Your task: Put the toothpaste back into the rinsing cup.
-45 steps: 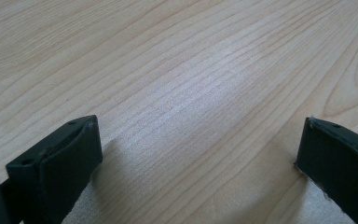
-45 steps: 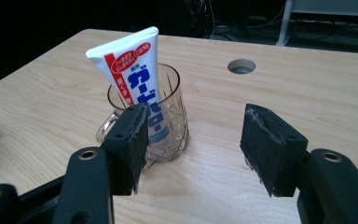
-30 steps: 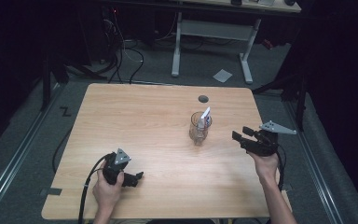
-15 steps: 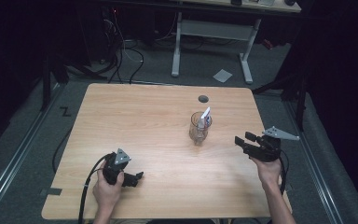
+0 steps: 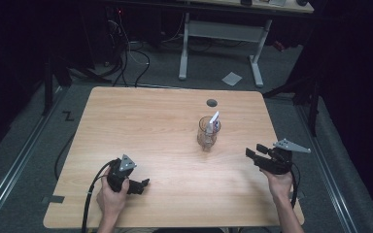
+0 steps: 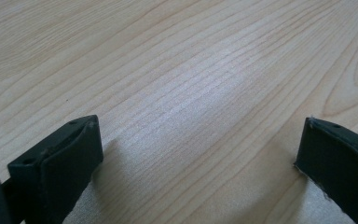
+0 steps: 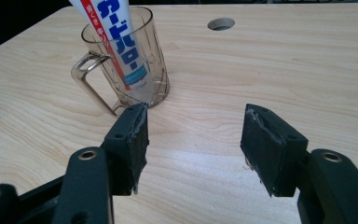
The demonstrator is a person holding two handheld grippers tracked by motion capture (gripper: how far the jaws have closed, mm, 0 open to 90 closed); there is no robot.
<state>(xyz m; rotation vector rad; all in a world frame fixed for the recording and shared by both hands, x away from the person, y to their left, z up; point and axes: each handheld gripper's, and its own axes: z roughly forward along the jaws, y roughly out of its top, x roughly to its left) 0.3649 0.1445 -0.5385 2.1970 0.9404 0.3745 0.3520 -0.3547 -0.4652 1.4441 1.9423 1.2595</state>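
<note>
Lowered and drawn back from the mug point(image 5: 207, 134), the right gripper point(image 5: 250, 153) hovers level, fingers released.

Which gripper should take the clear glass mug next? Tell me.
Right. The right gripper is open and faces the clear glass mug holding a white toothpaste tube; the left gripper rests farther off.

A light wooden table point(image 5: 141, 121) with a round cable hole point(image 5: 211, 102) near its far edge stands on grey carpet point(image 5: 24, 160) in a dim room. Behind it is a desk with white legs point(image 5: 218, 36), with dark cables point(image 5: 126, 53) and a scrap of paper point(image 5: 232, 78) on the floor. Metal rails point(image 5: 14, 165) run along both sides.
</note>
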